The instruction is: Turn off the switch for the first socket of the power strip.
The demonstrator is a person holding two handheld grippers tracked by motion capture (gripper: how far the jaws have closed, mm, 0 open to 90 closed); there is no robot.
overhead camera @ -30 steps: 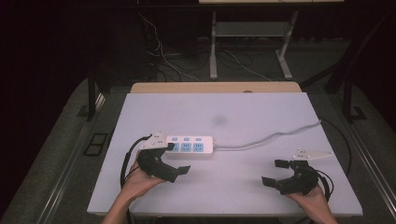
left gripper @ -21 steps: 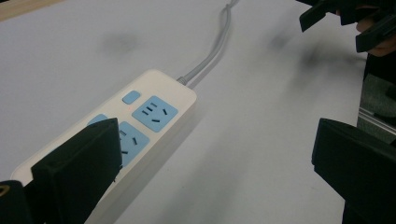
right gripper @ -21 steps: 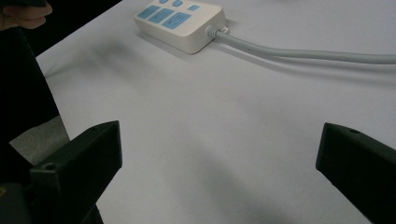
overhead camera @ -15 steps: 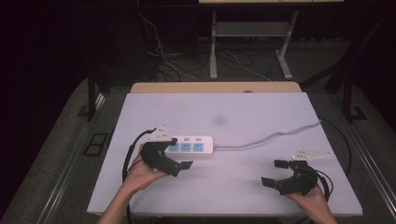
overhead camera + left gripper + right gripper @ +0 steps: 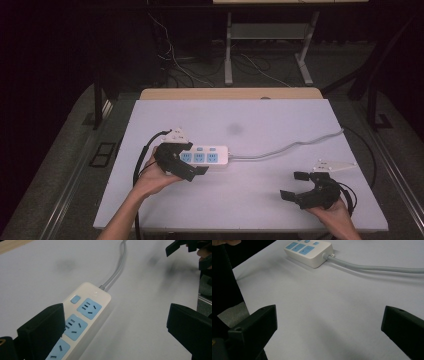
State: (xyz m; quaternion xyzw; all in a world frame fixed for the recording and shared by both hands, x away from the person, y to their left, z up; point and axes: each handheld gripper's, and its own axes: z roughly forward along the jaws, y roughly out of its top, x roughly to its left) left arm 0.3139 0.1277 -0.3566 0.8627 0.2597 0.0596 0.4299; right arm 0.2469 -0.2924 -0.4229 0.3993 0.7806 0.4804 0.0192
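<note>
A: Starting at the left, the left claw (image 5: 192,167) is spread wide and sits at the near-left end of the power strip (image 5: 207,156), which lies left of centre on the bench (image 5: 280,120). Its left jaw overlaps the strip's blue sockets in the left gripper view; I can't tell if it touches.

B: To grip well, I'd say straddle the strip's narrow body squarely, both jaws clear of the switch, and close evenly so it won't skid.

A: The grey cord (image 5: 290,148) runs right towards the far-right edge, so lifting should allow for its drag.

B: And the right claw (image 5: 296,185)?

A: Spread too, holding nothing, near the right corner, well apart from the strip.

B: Compared with a second ago?

A: The left claw has edged closer onto the strip; the right one and the strip haven't shifted.
</note>
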